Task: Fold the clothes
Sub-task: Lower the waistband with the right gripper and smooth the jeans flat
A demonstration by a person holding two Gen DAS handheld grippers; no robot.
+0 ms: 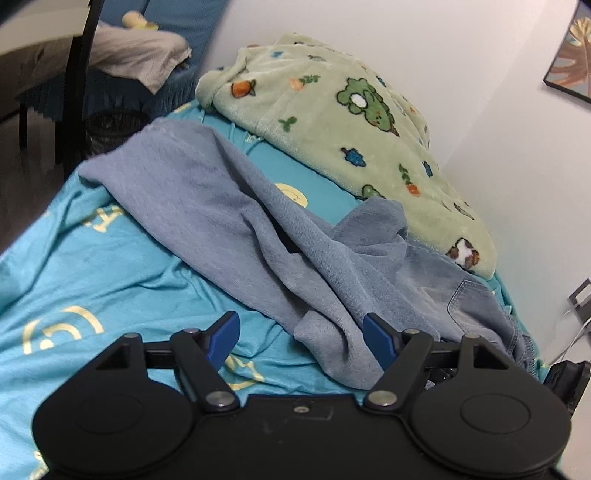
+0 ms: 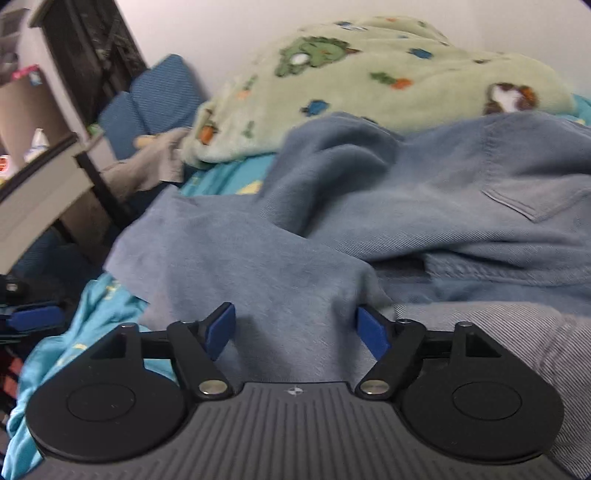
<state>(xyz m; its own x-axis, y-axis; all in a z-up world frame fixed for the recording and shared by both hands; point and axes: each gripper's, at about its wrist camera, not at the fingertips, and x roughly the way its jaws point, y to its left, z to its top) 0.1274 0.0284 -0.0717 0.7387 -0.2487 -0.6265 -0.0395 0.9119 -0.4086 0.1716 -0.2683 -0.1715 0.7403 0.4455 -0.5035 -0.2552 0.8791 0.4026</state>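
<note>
Both grippers spread wide, nothing pinched. Left gripper (image 1: 301, 341) sits low over the teal bedsheet (image 1: 110, 266), blue pads apart; the near end of the grey-blue garment (image 1: 207, 199) lies between the 2 fingers, closer to the right pad, not clamped. Right gripper (image 2: 295, 330) likewise gaping, with grey-blue fabric (image 2: 280, 266) running between its pads and under the body — no bite on it that I can see.

Judgement: both are lined up low and parallel to the mattress to catch an edge, so this reads as pre-grasp, fold not started.

Garment itself is rumpled — 1 long panel stretches away from the left gripper toward the far left bed edge, bunched and creased mid-way. A denim piece (image 2: 498, 206) with a patch pocket lies just beside and partly under it, on the right. Can't tell if the 2 are tangled.

Beyond that, a green fleece blanket (image 1: 332, 110) with cartoon prints is heaped against the wall, touching the denim's far side. Probably pushed back to free up working surface.

Far left: dark blue sofa (image 1: 184, 22) with a beige cloth on it, well apart.
</note>
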